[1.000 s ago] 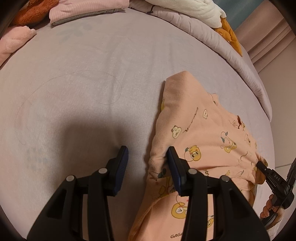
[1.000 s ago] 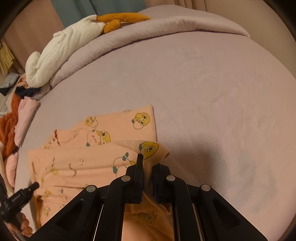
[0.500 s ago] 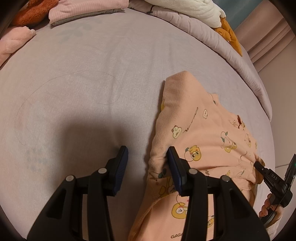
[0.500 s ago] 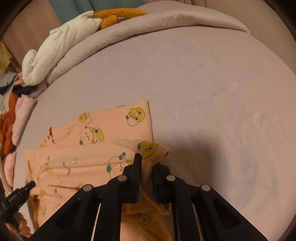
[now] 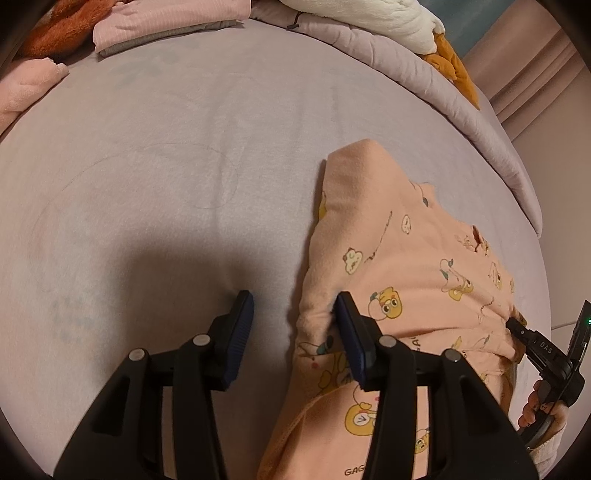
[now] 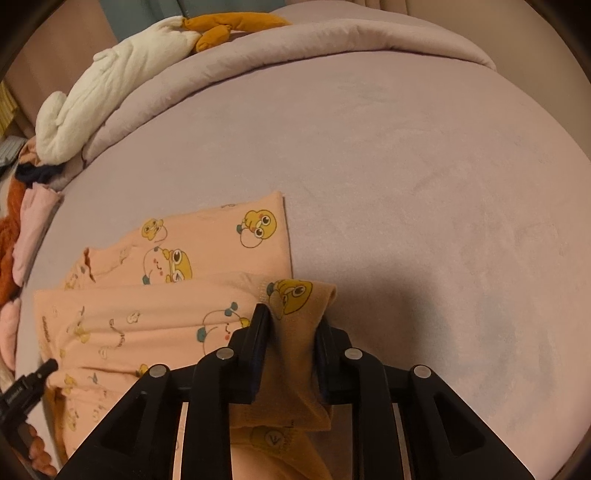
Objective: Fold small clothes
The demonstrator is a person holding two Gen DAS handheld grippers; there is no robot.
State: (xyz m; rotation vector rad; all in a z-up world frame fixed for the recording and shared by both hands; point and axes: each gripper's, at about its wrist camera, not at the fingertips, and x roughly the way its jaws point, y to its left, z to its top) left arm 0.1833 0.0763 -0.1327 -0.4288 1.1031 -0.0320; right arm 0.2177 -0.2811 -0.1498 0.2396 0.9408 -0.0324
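A small peach garment (image 5: 399,266) printed with yellow cartoon ducks lies partly folded on the lilac bed sheet (image 5: 166,166). My left gripper (image 5: 293,321) is open at the garment's left edge; its right finger presses against the cloth fold, its left finger is over bare sheet. In the right wrist view the garment (image 6: 155,310) lies to the left, and my right gripper (image 6: 291,325) holds a bunched corner of it between its fingers, jaws slightly parted around the thick cloth.
A rolled lilac duvet (image 6: 295,48) lines the far side, with a white and orange plush (image 6: 122,74) on it. Folded pink clothes (image 5: 166,22) and an orange-brown plush (image 5: 48,33) lie at the bed's far left.
My right gripper has drawn the held corner back toward the near side and its jaws have parted a little. The left gripper has stayed in place.
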